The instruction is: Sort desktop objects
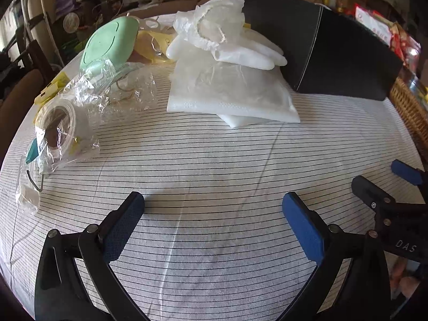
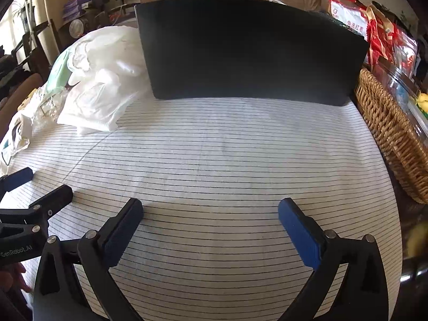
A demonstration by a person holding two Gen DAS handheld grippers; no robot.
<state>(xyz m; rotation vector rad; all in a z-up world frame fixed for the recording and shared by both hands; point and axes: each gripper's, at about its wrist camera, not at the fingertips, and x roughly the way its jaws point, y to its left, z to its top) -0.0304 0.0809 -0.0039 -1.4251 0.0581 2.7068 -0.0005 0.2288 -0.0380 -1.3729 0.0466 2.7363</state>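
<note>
My left gripper (image 1: pixel 213 203) is open and empty, low over the striped tablecloth (image 1: pixel 214 165). Ahead lie white gloves (image 1: pixel 240 50) on a flat white plastic packet (image 1: pixel 230 91), a green round case (image 1: pixel 107 42), yellow packets (image 1: pixel 50 91), a tape roll (image 1: pixel 57 125) in clear wrap, and crumpled clear plastic (image 1: pixel 125 91). A black open box (image 1: pixel 339 53) stands at the far right. My right gripper (image 2: pixel 210 208) is open and empty, facing the black box (image 2: pixel 251 50); the white packet pile (image 2: pixel 99 91) lies to its left. Each gripper shows at the edge of the other's view.
A wicker basket (image 2: pixel 393 139) holding red snack packs (image 2: pixel 385 37) borders the table's right edge. A metal hook (image 1: pixel 36 183) lies by the tape roll. Chairs and clutter stand beyond the far left edge.
</note>
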